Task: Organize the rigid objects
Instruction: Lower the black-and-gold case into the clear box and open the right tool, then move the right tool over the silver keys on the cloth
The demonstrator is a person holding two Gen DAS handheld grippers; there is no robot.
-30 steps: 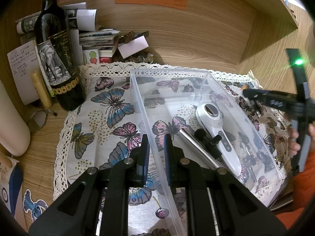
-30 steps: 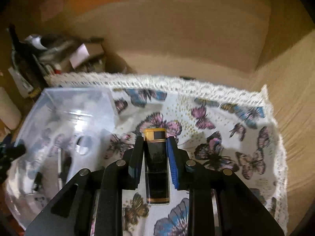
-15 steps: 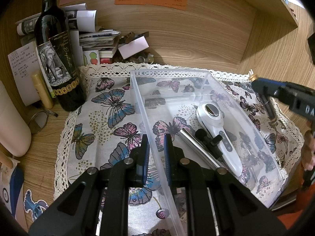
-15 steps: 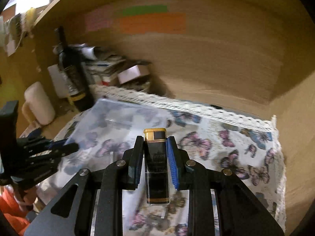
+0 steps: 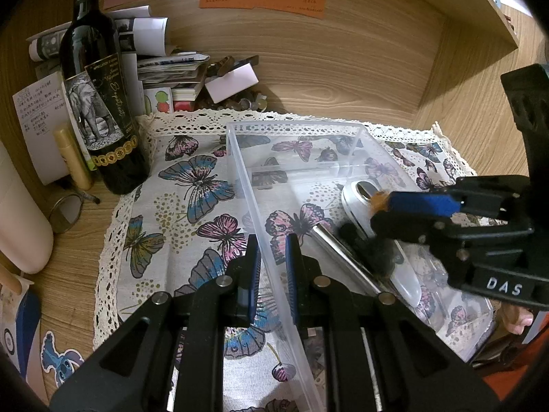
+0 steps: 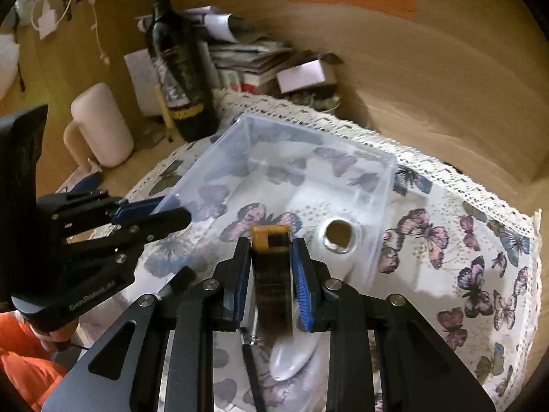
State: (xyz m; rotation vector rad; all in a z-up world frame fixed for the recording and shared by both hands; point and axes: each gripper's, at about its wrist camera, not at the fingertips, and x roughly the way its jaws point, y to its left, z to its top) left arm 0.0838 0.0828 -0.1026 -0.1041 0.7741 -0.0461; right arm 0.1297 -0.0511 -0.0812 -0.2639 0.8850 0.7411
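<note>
A clear plastic box (image 5: 295, 127) stands on the butterfly cloth (image 5: 192, 185). My left gripper (image 5: 272, 257) is shut on the box's near left wall, one finger inside and one outside; the right wrist view shows that gripper (image 6: 164, 211) at the left. My right gripper (image 6: 269, 250) is shut on a small dark bottle with a gold cap (image 6: 271, 274). It hovers over the box's right half, above a white handheld device (image 6: 334, 240). From the left wrist view, the right gripper (image 5: 381, 211) reaches in from the right over the device (image 5: 357, 195). A silver rod (image 5: 343, 254) lies beside the device.
A wine bottle (image 5: 99, 103), a yellow tube (image 5: 72, 158), a stack of papers and books (image 5: 171, 68) and a cream cylinder (image 5: 20, 223) crowd the back left. Wooden walls close the back and right. A person's orange sleeve (image 6: 20, 360) shows at the lower left.
My right gripper has swung left with the dark bottle, from above the bare cloth to above the box, and has rolled. The left gripper stays on the box wall.
</note>
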